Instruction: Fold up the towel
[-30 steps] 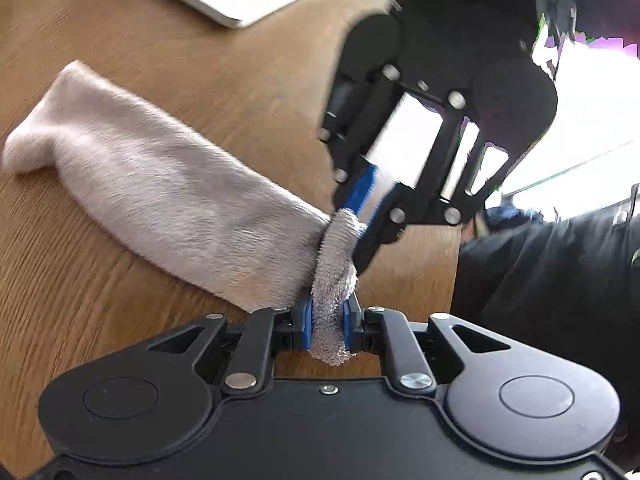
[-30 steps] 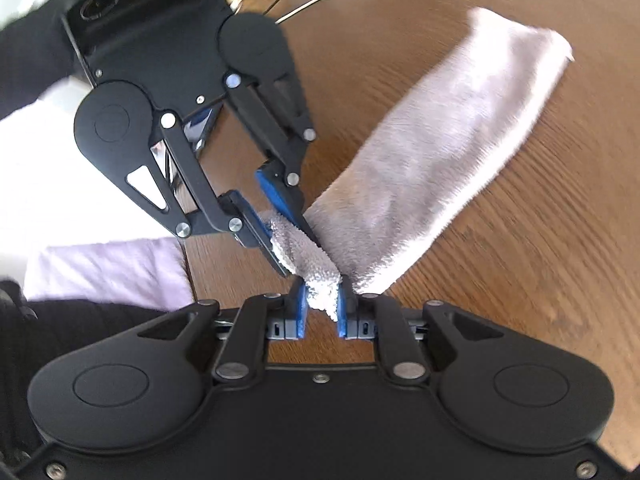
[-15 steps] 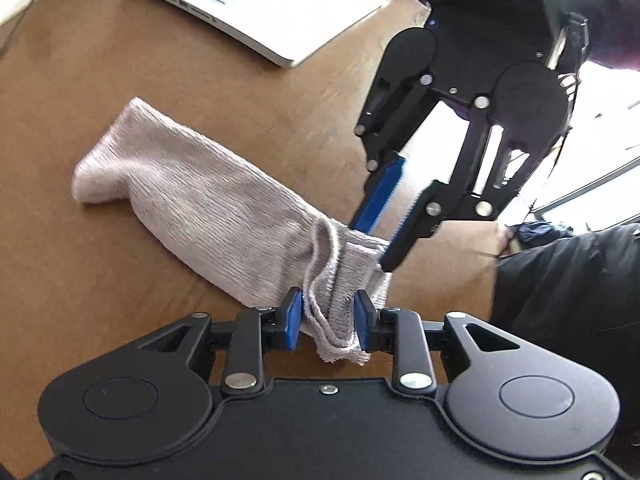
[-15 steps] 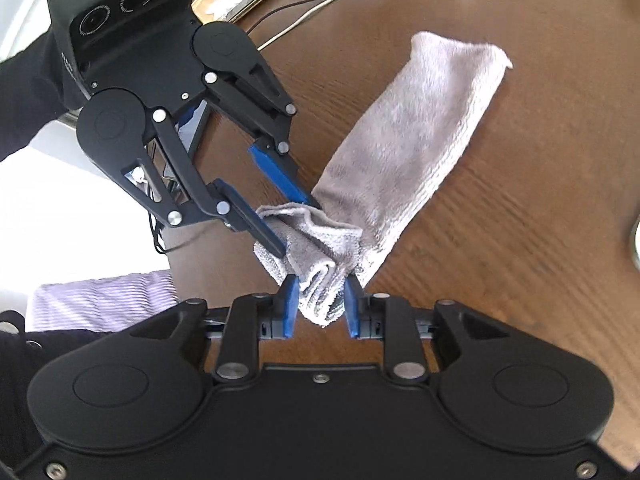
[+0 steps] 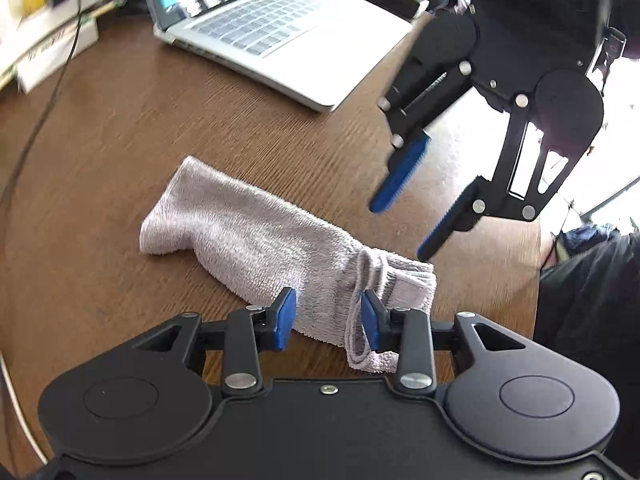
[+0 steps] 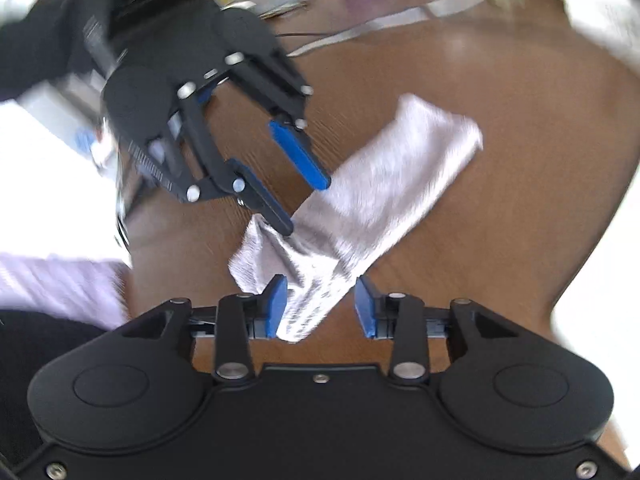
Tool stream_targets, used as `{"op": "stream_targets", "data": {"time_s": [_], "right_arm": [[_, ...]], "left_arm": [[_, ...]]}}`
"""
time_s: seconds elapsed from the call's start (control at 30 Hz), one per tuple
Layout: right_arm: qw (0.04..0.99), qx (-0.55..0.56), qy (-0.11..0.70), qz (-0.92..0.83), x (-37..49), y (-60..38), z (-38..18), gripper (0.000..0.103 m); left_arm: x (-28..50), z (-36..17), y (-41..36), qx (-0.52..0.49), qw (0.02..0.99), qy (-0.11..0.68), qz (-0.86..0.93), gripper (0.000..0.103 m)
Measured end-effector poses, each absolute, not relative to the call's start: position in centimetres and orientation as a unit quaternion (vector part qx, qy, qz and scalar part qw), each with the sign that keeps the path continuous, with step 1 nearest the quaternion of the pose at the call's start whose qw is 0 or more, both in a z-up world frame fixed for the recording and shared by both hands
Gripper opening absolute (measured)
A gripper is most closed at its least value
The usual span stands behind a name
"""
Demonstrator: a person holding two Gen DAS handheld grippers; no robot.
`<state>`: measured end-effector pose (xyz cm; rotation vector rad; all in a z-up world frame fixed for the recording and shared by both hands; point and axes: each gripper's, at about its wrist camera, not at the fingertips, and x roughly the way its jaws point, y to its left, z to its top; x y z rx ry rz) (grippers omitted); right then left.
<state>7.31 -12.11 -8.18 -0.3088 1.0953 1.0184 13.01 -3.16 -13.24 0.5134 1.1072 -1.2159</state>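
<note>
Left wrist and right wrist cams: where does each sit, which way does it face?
Left wrist: on the left gripper, facing along its open fingers over the towel toward the laptop; right gripper and a dark sleeve show.
Right wrist: on the right gripper, blurred, facing the towel's length; left gripper shows.
Shared: towel, wooden table, both grippers.

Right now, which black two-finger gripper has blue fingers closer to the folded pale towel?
The left gripper: its fingers straddle the towel; the right gripper hangs above it.
</note>
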Motion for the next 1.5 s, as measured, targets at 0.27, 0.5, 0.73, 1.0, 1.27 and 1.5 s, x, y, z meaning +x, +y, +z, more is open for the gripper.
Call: {"op": "stream_targets", "data": {"time_s": [0.27, 0.5, 0.73, 1.0, 1.27, 1.5], "right_arm": [[0.689, -0.276, 0.396, 0.541, 3.9, -7.2, -7.2, 0.073], [0.683, -0.254, 0.442, 0.523, 6.8, -7.1, -10.0, 0.043], [0.683, -0.246, 0.461, 0.510, 7.6, -8.4, -11.3, 0.024], [0.687, -0.224, 0.477, 0.500, 7.3, -8.7, -11.8, 0.014], [0.694, -0.189, 0.498, 0.484, 6.8, -10.1, -11.5, 0.014], [0.699, -0.201, 0.496, 0.474, 6.4, -10.5, -11.5, 0.021]], "left_arm": [[11.0, -12.4, -3.6, 0.281, 0.627, 0.470, -0.554, 0.044], [9.4, -13.7, -4.6, 0.319, 0.605, 0.459, -0.567, 0.045], [9.4, -15.9, -6.0, 0.346, 0.591, 0.457, -0.567, 0.046], [10.1, -16.4, -6.5, 0.342, 0.589, 0.458, -0.571, 0.046], [9.9, -16.7, -7.4, 0.352, 0.576, 0.458, -0.578, 0.046], [9.5, -16.0, -6.7, 0.357, 0.586, 0.450, -0.571, 0.046]]}}
